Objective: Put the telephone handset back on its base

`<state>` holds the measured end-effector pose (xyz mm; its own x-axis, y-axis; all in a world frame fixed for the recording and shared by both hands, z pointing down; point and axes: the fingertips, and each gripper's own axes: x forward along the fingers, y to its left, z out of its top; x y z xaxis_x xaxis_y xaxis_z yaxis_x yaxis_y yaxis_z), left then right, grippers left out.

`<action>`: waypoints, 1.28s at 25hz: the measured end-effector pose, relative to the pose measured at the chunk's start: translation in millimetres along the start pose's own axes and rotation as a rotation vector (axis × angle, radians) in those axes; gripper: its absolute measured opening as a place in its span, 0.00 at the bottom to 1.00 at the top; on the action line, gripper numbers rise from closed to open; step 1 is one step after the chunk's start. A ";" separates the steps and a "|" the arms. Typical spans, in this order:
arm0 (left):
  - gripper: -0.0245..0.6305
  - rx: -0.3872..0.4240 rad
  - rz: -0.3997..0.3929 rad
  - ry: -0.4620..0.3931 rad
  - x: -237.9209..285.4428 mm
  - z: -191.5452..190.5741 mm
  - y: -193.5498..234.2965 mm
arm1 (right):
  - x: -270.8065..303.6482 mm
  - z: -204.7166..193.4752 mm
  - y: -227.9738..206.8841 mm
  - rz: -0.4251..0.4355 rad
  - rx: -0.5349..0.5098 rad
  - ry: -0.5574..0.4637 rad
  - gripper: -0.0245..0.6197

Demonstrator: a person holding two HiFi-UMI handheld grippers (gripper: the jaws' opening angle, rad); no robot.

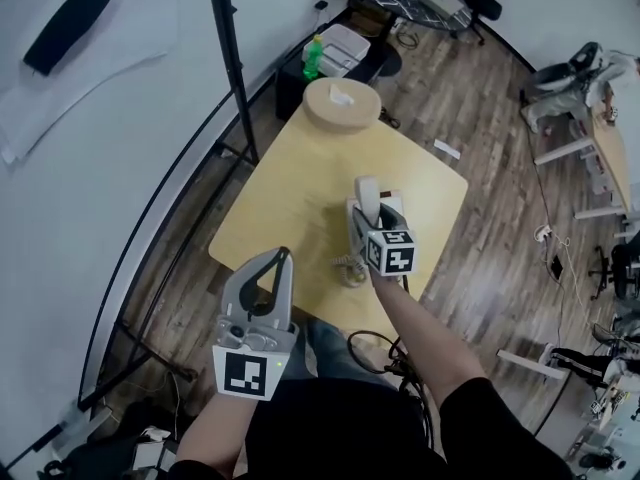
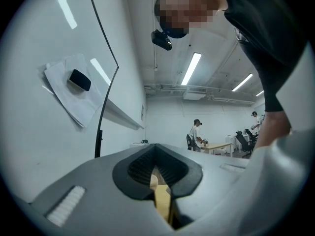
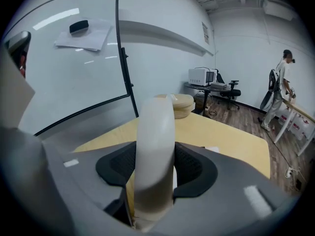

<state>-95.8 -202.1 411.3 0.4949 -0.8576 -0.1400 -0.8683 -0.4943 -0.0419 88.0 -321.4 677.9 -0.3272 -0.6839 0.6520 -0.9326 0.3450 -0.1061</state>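
Right gripper (image 1: 378, 214): fingers clamp handset (image 3: 155, 146) upright.
Left gripper (image 1: 277, 258): fingers pressed together, empty.
Next: probably lowering it onto base (image 1: 393, 205).

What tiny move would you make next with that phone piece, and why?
Probably lower the right gripper slowly: its jaws clamp the handset, held upright above the table, and the base seems to sit just beneath it, mostly hidden. The left gripper is shut and empty.
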 end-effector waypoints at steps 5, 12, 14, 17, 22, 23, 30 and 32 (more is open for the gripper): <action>0.04 -0.009 -0.004 0.009 -2.6 -7.9 -2.5 | 11.5 -25.8 -2.4 -0.022 0.022 0.078 0.39; 0.04 -0.015 -0.016 0.007 -1.4 -8.1 -4.7 | 15.6 -48.9 -4.3 -0.051 0.048 0.160 0.39; 0.04 -0.016 -0.017 0.005 -0.5 -7.5 -4.7 | 15.7 -52.1 -4.0 -0.063 0.050 0.181 0.39; 0.04 -0.017 -0.018 0.004 0.2 -6.6 -4.6 | 15.7 -55.9 -3.3 -0.084 0.042 0.212 0.39; 0.04 -0.021 -0.016 0.007 -0.9 -8.1 -3.8 | 17.1 -64.9 -2.7 -0.112 0.021 0.254 0.39; 0.04 -0.021 -0.016 0.007 -1.2 -8.5 -3.5 | 17.3 -65.0 -2.5 -0.117 0.013 0.260 0.39; 0.04 -0.027 -0.014 0.004 -0.7 -9.3 -6.0 | 17.3 -78.3 -1.8 -0.125 -0.003 0.333 0.40; 0.04 -0.027 -0.012 0.006 -0.7 -8.7 -7.3 | 17.0 -79.7 -2.0 -0.125 -0.005 0.338 0.40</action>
<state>-89.5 -199.2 420.3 0.5055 -0.8523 -0.1341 -0.8612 -0.5080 -0.0169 96.5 -282.5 749.0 -0.1408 -0.4700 0.8714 -0.9612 0.2758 -0.0066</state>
